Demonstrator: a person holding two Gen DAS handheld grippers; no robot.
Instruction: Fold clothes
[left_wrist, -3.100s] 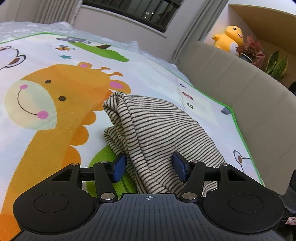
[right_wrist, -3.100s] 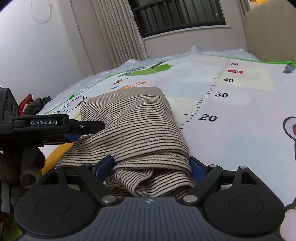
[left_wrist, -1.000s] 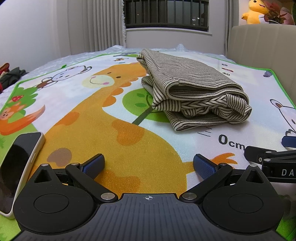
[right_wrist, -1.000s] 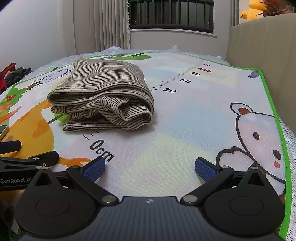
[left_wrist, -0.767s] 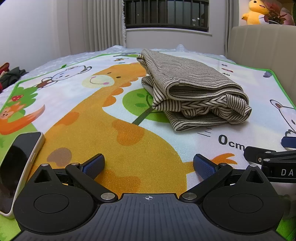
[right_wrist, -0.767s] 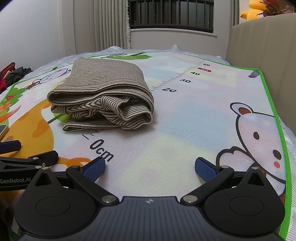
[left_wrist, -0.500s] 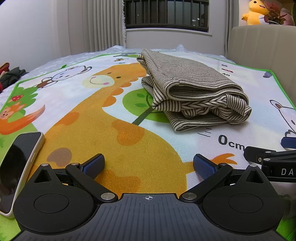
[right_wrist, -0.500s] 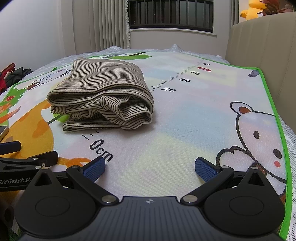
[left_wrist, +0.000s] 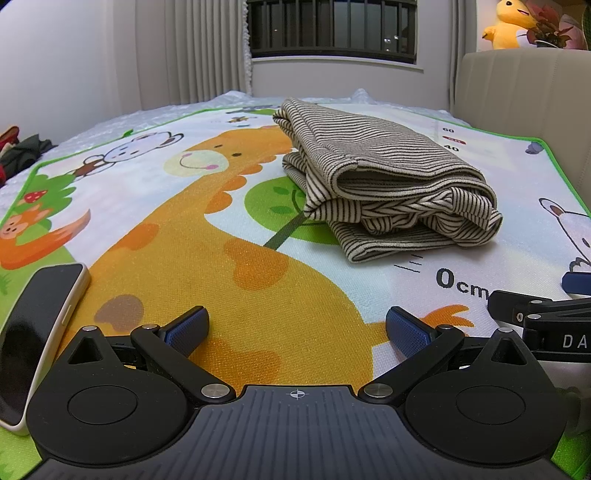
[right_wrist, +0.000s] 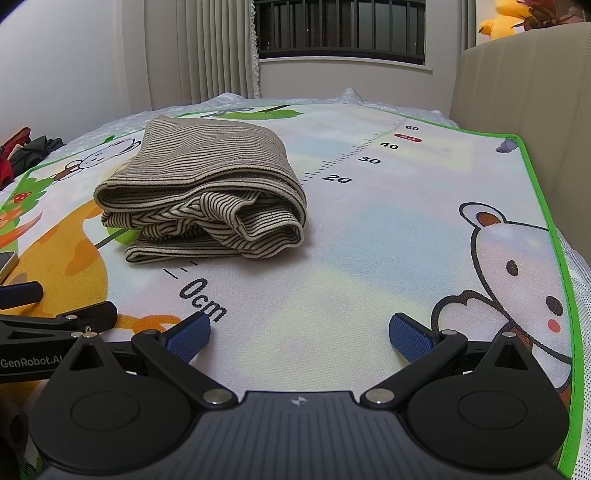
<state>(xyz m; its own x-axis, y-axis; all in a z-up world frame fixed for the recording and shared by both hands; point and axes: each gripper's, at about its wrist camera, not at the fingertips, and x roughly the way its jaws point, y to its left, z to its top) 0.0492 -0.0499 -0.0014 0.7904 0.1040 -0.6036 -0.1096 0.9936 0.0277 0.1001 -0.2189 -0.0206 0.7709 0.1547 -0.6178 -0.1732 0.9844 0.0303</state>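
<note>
While folded garment (left_wrist: 388, 184) lies apart, both tools (left_wrist: 295, 328) (right_wrist: 299, 332) gape low.

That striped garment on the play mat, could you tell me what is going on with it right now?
The striped garment lies folded in a compact bundle on the cartoon play mat, next to the printed ruler marks. A person holds a gripper in each hand; the left gripper and the right gripper are both open, low over the mat and well short of the bundle, touching nothing. A phone lies at the mat's left edge.
</note>
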